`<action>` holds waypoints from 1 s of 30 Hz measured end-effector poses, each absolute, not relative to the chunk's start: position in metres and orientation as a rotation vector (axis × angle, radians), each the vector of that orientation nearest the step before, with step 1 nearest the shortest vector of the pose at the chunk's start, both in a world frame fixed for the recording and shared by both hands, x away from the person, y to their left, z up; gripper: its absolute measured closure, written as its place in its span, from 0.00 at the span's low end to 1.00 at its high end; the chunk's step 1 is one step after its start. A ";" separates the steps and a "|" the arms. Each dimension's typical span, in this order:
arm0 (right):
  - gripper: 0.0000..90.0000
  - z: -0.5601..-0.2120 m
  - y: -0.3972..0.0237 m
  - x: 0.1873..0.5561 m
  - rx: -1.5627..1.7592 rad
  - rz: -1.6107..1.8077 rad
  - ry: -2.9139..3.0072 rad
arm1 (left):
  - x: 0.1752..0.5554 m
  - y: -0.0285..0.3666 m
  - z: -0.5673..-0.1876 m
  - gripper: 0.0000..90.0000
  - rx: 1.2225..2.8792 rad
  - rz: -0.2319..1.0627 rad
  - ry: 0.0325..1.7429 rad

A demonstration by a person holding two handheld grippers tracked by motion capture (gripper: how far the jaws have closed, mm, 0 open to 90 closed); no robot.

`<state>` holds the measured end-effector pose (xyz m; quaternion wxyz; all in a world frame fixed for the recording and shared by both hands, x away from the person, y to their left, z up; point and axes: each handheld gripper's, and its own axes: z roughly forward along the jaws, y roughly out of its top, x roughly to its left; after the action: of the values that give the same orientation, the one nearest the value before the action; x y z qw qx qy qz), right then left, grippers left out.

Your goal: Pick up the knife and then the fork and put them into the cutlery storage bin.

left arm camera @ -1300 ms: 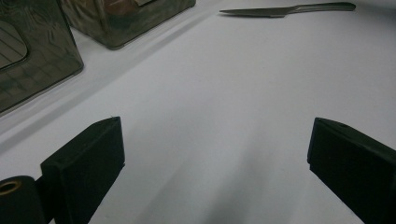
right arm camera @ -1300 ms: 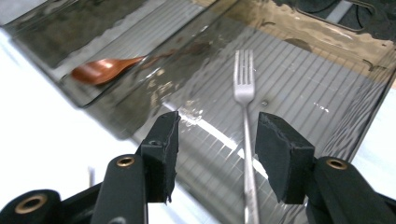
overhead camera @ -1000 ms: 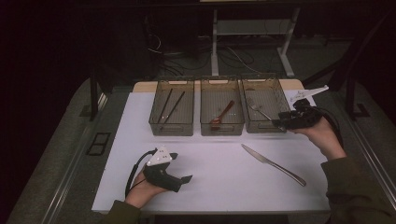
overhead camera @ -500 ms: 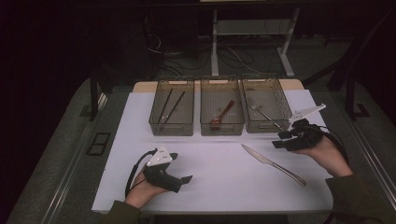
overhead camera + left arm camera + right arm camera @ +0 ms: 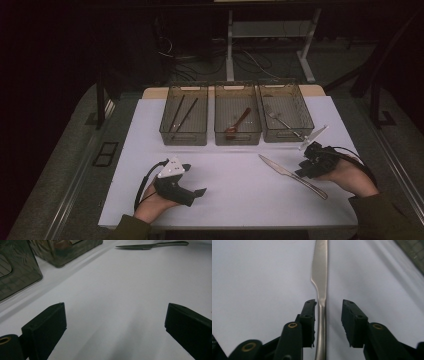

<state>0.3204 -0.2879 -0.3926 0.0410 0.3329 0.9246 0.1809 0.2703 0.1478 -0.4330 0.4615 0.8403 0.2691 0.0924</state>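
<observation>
A steel table knife (image 5: 274, 166) lies slantwise on the white mat (image 5: 235, 200), right of centre. My right gripper (image 5: 302, 173) has come down over its handle. In the right gripper view the knife (image 5: 320, 277) runs up between the two black jaws of the right gripper (image 5: 328, 303), close to the left pad and clear of the right one. The jaws have just been closing with the handle between them, and the pads do not press on it. My left gripper (image 5: 199, 192) rests on the mat at the near left, open and empty. In the left gripper view, the left gripper (image 5: 115, 322) faces bare mat and the knife (image 5: 150, 245) lies far off.
Three translucent bins stand in a row at the back of the mat: the left bin (image 5: 182, 138) holds dark chopsticks, the middle bin (image 5: 237, 138) a red spoon, the right bin (image 5: 282, 136) a fork. The mat's near edge runs just below both hands.
My right gripper has moved from beside the right bin toward the near side and down onto the knife's handle, and its jaws have narrowed. The left gripper has stayed put.
</observation>
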 end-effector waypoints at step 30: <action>0.87 -0.421 -0.260 0.334 0.949 0.132 2.965 | 0.271 0.146 -0.434 0.04 2.075 0.219 0.662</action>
<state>0.3336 -0.2603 -0.4206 0.0125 0.3046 0.9515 0.0422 0.2706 0.1461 -0.4343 0.4585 0.8424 0.2686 0.0888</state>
